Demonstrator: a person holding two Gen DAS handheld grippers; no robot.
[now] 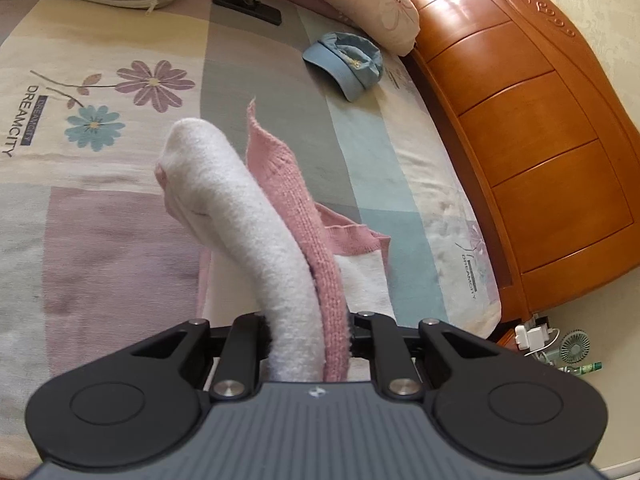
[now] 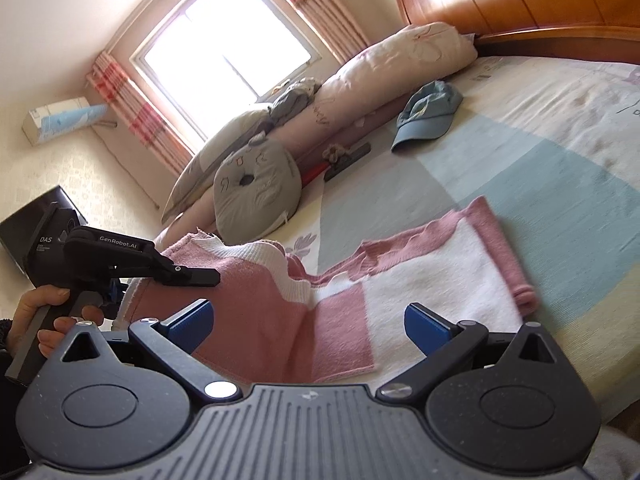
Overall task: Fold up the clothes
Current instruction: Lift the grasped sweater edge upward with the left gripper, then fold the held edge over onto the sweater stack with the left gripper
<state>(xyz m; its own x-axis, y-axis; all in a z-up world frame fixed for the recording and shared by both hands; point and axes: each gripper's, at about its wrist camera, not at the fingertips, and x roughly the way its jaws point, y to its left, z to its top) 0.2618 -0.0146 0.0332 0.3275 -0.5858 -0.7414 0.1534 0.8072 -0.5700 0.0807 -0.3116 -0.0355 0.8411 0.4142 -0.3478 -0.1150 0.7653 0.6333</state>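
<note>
A pink and white knitted sweater (image 2: 420, 272) lies partly folded on the bed. My left gripper (image 1: 308, 336) is shut on a bunched fold of the sweater (image 1: 256, 232), which rises white and pink between its black fingers and is lifted off the sheet. In the right wrist view the left gripper (image 2: 200, 278) shows at the left, held by a hand (image 2: 36, 308), pinching the sweater's edge near the white collar. My right gripper (image 2: 308, 320) stands open just above the sweater's pink lower panel, with its blue pads (image 2: 424, 326) wide apart and nothing clamped.
A blue cap (image 1: 346, 62) lies on the flowered bedsheet (image 1: 100, 92) near the wooden headboard (image 1: 532, 128). Pillows (image 2: 256, 188) and a rolled quilt (image 2: 384, 68) line the far side. A dark flat object (image 1: 246, 6) lies by them. A small fan (image 1: 575, 346) sits on the floor.
</note>
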